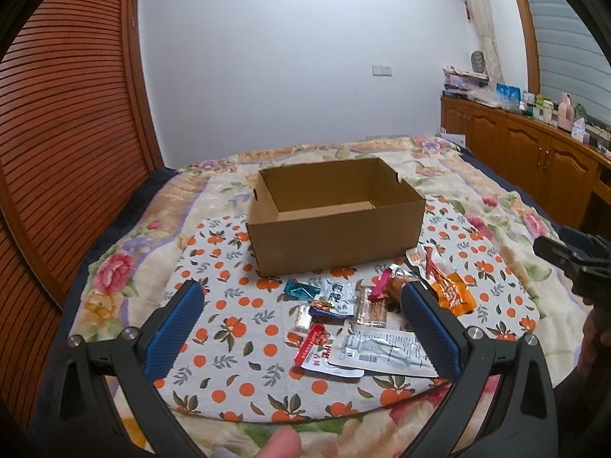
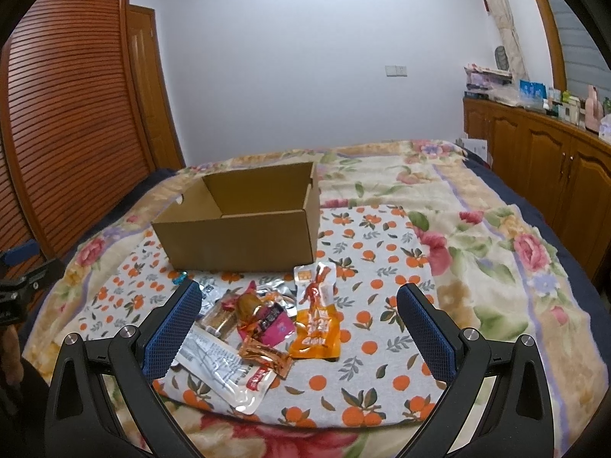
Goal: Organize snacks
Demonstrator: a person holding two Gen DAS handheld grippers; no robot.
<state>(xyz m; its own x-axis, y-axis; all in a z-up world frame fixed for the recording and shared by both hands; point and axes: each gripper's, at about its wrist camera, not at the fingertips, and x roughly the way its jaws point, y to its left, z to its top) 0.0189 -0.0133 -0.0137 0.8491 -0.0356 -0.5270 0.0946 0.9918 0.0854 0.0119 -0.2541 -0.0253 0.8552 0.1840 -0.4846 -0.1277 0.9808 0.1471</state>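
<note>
While the cardboard box (image 1: 336, 213) on the bed (image 2: 496, 236) looks empty, though its near floor is hidden, the snack packets (image 2: 267, 328) all lie heaped on the mat just before it. Both left tongs (image 1: 301, 305) and right tongs (image 2: 299, 305) hover spread apart, gripping nothing, so sorting has hardly begun.

In your left wrist view, the open brown cardboard box (image 1: 336, 221) sits at frame centre on the orange-patterned grey mat (image 1: 229, 305), which lies on the floral blanket (image 1: 114, 267). The scattered foil snack packets (image 1: 343, 316) lie below the box, right of centre.
</note>
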